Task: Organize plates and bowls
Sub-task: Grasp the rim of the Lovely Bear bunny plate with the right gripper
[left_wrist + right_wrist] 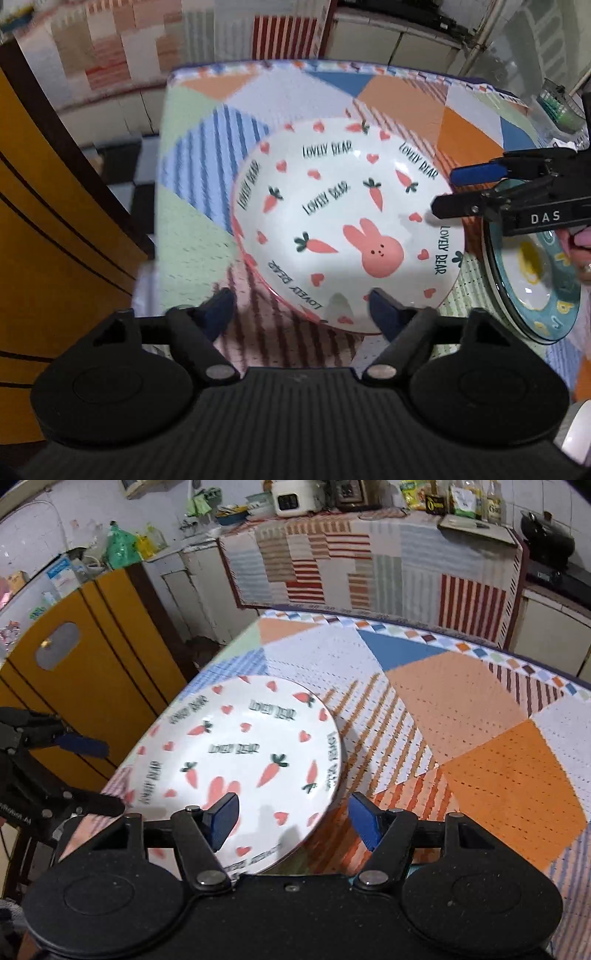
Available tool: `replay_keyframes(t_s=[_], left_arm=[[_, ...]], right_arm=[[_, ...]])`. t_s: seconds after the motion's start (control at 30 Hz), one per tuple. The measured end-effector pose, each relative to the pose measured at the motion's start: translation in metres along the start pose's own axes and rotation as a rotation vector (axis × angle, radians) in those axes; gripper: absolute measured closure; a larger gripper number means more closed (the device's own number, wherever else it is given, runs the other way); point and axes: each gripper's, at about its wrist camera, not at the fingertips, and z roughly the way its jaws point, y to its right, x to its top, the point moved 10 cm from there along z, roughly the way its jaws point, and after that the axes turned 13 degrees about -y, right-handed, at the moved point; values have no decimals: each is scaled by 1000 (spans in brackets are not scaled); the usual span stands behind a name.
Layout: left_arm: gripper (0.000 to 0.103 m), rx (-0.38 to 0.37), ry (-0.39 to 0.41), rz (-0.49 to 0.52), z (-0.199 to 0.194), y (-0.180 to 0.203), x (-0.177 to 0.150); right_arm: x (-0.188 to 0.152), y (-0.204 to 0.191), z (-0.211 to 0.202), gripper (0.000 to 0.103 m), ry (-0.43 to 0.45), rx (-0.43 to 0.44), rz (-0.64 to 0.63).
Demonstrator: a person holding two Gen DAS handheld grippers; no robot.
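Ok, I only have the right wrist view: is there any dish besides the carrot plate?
Observer: Yes. A teal plate lies to the right of the carrot plate, under your right gripper.
Operator: Has the left gripper got hold of the carrot plate?
Observer: No. The left gripper is open at the plate's rim, with one finger over the rim and the other over the cloth.
Operator: What is the pink shape behind my finger?
Observer: A pink bunny printed on the carrot plate.
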Motion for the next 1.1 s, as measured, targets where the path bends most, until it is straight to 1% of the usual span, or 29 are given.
replay_keyframes(t_s=[0.03, 0.13, 0.17, 0.2, 0.23, 0.27, 0.3, 0.33, 0.37, 0.43, 0.53, 0.6, 0.67, 0.7, 0.77, 0.93, 1.1], left_arm=[[36, -10, -10, -7, 5, 0, 1], [43, -22, -24, -25, 18, -4, 5], [47, -18, -27, -29, 21, -6, 6], [50, -14, -27, -31, 23, -7, 6], [55, -9, -25, -36, 25, -9, 7], [63, -16, -11, -48, 25, -10, 8], [68, -26, -4, -62, 25, -11, 10], [71, -46, 0, -84, 25, -12, 11], [72, -48, 5, -104, 25, -13, 12], [73, -42, 10, -112, 24, -13, 12], [74, -26, 29, -118, 24, -12, 11], [74, -23, 23, -135, 23, -13, 11], [74, -28, 11, -146, 21, -14, 12], [74, -21, 9, -129, 17, -11, 11], [74, 2, 23, -116, 7, -6, 10], [74, 14, 58, -120, -24, -17, 5], [74, 39, 100, -105, -58, -16, 6]], right_arm=[[1, 1, 4, 34, -4, 9, 8], [3, 3, 16, 35, -29, 17, 10], [3, 3, 20, 40, -50, 16, 2], [2, 2, 25, 49, -76, 21, -4], [2, 3, 28, 56, -83, 19, -4], [3, 3, 29, 66, -78, 13, 0], [3, 4, 29, 67, -70, 13, 7], [3, 6, 29, 69, -66, 14, 13], [3, 8, 29, 73, -63, 19, 20], [4, 14, 29, 76, -59, 47, 55], [3, 16, 29, 79, -39, 75, 67], [2, 17, 26, 82, -40, 95, 81], [1, 12, 20, 83, -39, 95, 44], [0, 10, 16, 83, -44, 95, 31], [-4, 8, 8, 82, -51, 111, 46], [-14, -1, -28, 83, 9, 129, 39], [-26, -5, -75, 82, 68, 107, 29]])
